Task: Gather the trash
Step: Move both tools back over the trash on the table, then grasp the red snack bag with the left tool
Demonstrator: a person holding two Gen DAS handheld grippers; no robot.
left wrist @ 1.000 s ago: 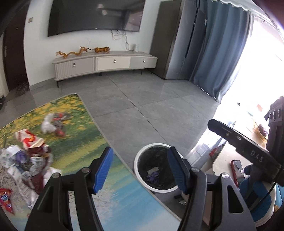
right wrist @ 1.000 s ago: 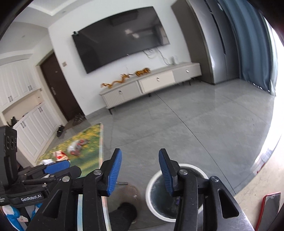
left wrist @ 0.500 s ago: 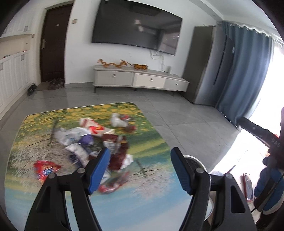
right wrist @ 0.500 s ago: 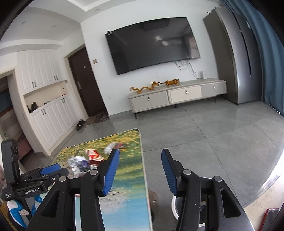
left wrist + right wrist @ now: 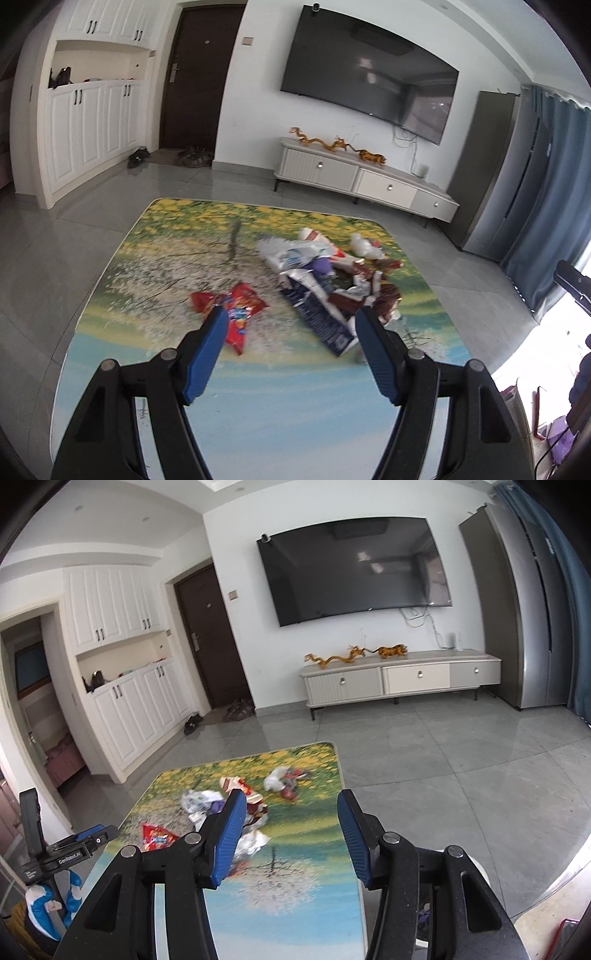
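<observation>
- The trash is lying as a loose heap of crumpled wrappers on the far right part of a table whose top is printed with a yellow-flowered landscape; white, purple, dark red and navy pieces are overlapping one another, blurred.
- A red snack bag is lying apart from the heap, just to its left and nearer, flat and creased.
- A white crumpled piece with a red scrap beside it is sitting at the heap's far right edge.
- The left gripper is hovering above the table's near part, its blue jaws having just been opening, standing wide with nothing between them.
- The right gripper is hanging over the table's near right edge, its jaws having just been opening, parted and holding nothing.
- A white bin is showing partly on the floor behind the right gripper's right arm.
</observation>
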